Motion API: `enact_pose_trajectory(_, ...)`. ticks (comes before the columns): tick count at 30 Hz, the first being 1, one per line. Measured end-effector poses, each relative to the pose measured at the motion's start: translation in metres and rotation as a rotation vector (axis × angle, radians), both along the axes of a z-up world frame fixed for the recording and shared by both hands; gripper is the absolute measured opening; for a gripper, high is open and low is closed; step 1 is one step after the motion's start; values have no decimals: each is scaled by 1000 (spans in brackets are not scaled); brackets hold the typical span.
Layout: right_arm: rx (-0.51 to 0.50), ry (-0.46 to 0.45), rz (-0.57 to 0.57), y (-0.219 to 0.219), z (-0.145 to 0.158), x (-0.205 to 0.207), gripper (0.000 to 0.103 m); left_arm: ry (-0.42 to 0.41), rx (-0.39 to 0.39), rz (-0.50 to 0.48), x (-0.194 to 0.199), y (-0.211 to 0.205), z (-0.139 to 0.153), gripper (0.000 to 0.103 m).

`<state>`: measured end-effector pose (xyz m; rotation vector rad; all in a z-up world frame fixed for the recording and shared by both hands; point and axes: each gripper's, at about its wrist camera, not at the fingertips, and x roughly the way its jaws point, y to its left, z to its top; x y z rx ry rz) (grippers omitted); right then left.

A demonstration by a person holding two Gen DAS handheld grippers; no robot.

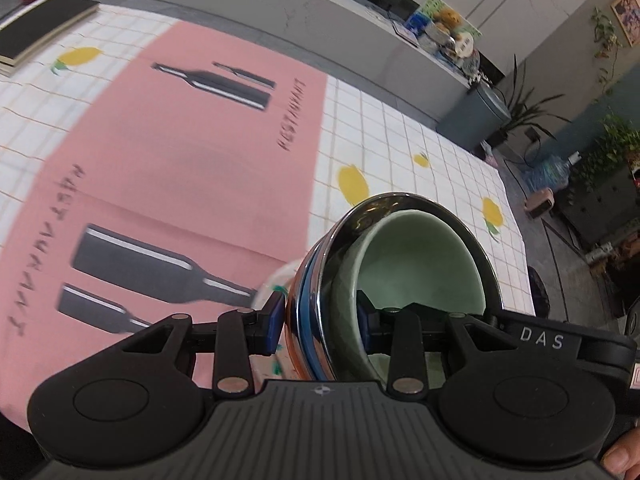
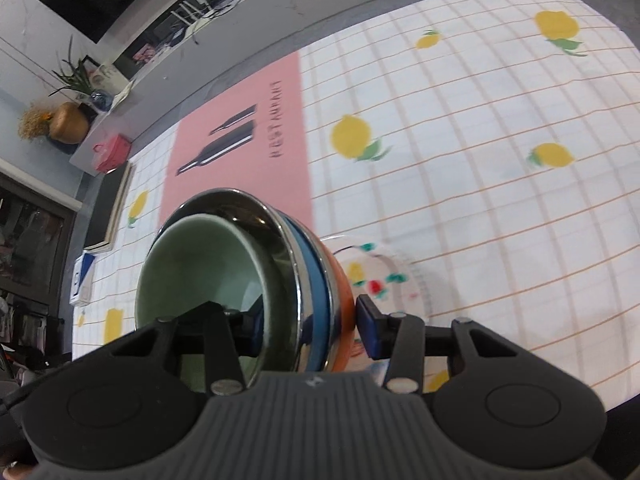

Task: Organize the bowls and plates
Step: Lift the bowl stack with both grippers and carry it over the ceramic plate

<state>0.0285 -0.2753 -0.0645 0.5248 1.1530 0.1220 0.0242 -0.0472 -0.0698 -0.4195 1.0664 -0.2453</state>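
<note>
Blue-padded fingers of the left gripper clamp one side of a nested stack of bowls; the right gripper clamps the opposite side, 1 pad inside, 1 outside. The stack holds a pale green bowl innermost, then steel, blue and orange bowls, carried tilted above a lemon-print tablecloth. Just beyond sits a white floral plate. Farther off lie a pink placemat with bottle prints and a black notebook.

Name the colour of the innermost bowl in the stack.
Pale green bowl, clearest in the right wrist view.
</note>
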Motion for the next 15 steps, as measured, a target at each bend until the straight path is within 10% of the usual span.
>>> enact_pose_trajectory(15,23,45,-1,-5,-28,8,42,52,56,7,3,-10,-18,40)
